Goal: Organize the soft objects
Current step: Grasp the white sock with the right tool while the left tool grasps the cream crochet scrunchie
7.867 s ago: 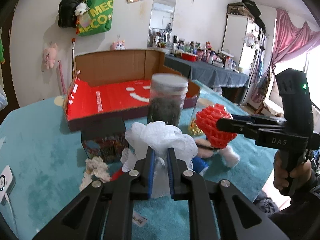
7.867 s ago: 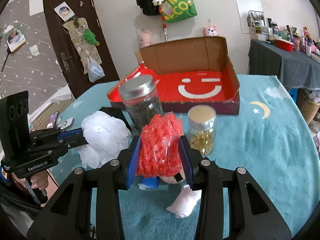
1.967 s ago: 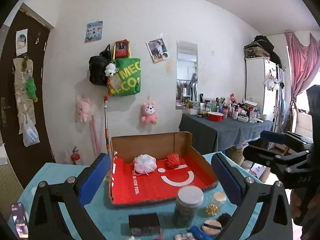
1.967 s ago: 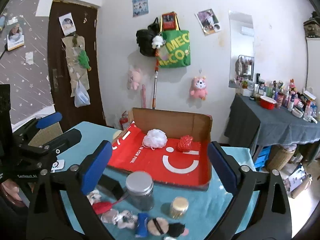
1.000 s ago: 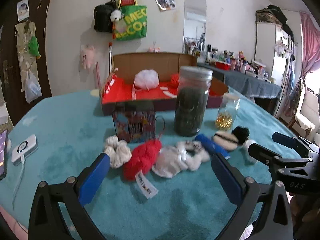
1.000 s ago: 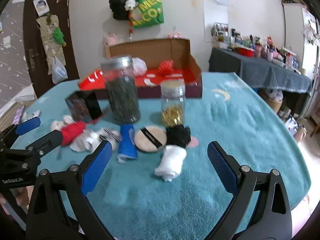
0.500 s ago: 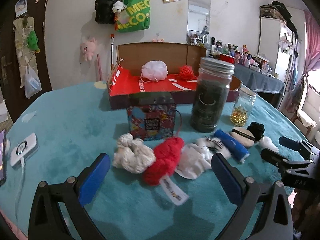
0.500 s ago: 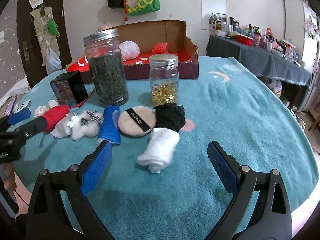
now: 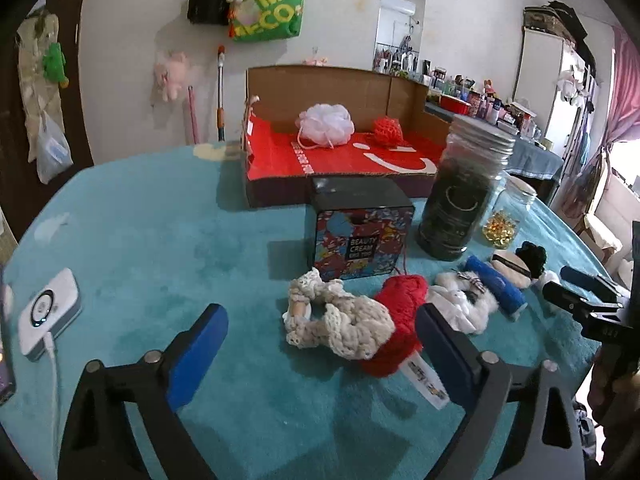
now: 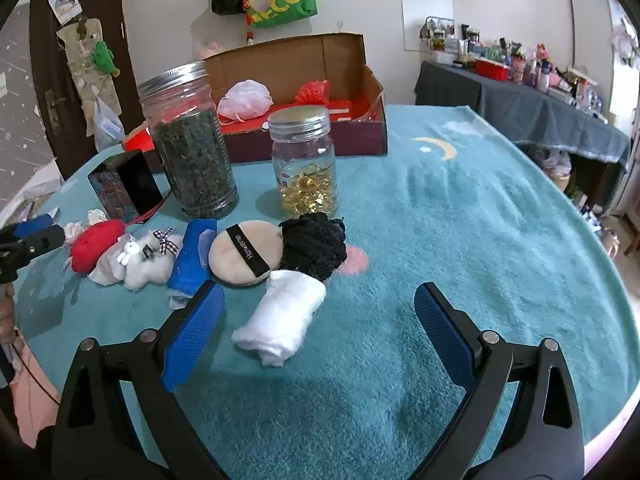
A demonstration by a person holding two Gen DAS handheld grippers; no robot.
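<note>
Take the tall dark jar (image 10: pixel 188 140) as the marker on the teal-covered desk (image 10: pixel 460 220). Behind it sits the cardboard box (image 9: pixel 344 160) with its red lining, and inside lie a white mesh puff (image 9: pixel 325 118) and a red mesh puff (image 9: pixel 387 129), the white one to the left of the red in the left wrist view. Just right of the tall jar stands a smaller jar (image 10: pixel 304 164) with golden bits in it; to the jar's left is a patterned black cream box (image 9: pixel 360 232).

In front of the jar runs a row of soft things: a cream knitted piece (image 9: pixel 340 316) at the far left end, touching a red knitted piece (image 9: pixel 400 308), then a fluffy white toy (image 10: pixel 148 260), a blue roll (image 10: pixel 192 258), a tan powder puff (image 10: pixel 244 252), a black knitted ball (image 10: pixel 314 246) and, nearest the right claw, a rolled white cloth (image 10: pixel 282 316).

The left claw (image 9: pixel 322 340) is closing from a wide spread, its pads either side of the cream and red knits without pressing them. The right claw (image 10: pixel 320 332) stands wide apart above the white cloth, holding nothing.

A white device (image 9: pixel 48 312) with a cable lies well to the left of the jar.
</note>
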